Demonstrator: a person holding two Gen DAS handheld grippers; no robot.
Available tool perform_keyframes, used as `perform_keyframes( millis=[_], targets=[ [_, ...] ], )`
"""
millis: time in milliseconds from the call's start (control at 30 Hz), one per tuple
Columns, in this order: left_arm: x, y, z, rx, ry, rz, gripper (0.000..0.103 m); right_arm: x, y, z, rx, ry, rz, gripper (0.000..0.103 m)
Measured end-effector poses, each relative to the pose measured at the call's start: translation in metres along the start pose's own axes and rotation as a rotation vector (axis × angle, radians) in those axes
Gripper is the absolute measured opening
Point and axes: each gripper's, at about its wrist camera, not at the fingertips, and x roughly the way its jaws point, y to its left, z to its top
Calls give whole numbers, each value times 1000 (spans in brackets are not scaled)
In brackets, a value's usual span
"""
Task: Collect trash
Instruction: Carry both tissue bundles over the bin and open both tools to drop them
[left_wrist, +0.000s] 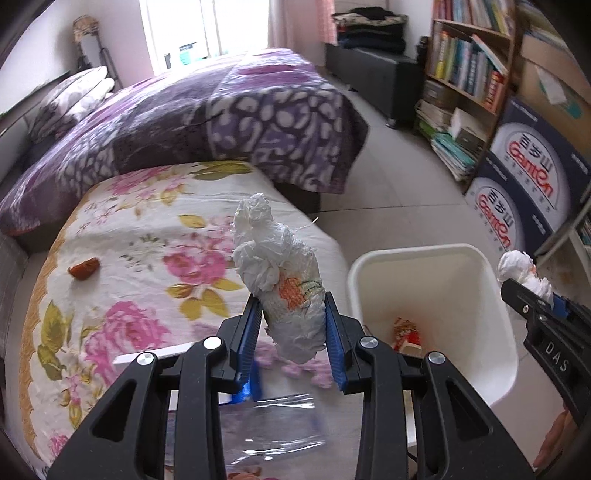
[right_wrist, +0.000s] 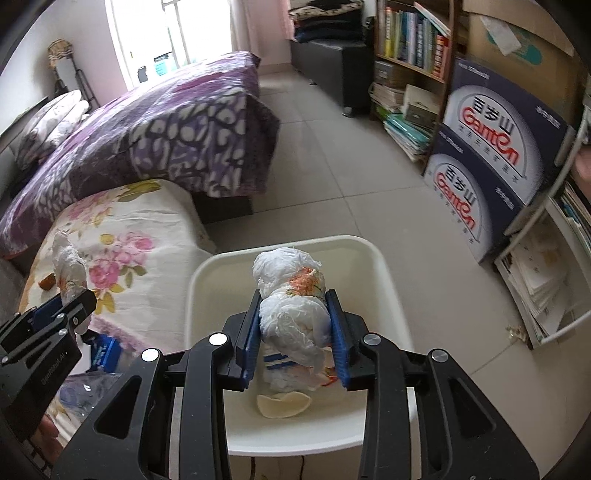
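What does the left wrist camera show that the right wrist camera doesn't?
Only the left wrist view shows the red wrapper in the white bin. Only the right wrist view shows the pale peel on the bin's floor. Both show the left gripper and right gripper each clamping a tissue wad, and the flowered bedsheet.

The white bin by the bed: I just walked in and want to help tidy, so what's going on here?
A person is collecting trash with a handheld claw in each hand. The right claw is shut on a crumpled tissue wad and holds it over the white bin, which already has scraps in it. The left claw grips another tissue wad above the floral bedsheet, beside the bin. A small brown scrap lies on the sheet.
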Motion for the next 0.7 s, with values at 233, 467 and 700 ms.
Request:
perform_keyframes(
  millis=[233,467,700],
  targets=[
    [2,-37,-3,61,2,-63,33,-7,-37,0,79,-6,-61,70],
    [2,-64,-5,103,3,-105,34,-14,-69,-2,146,-18,-103,87],
    [4,-85,-6,132,13,-145,34,-20,-95,-2,206,-23,-116,91]
  ],
)
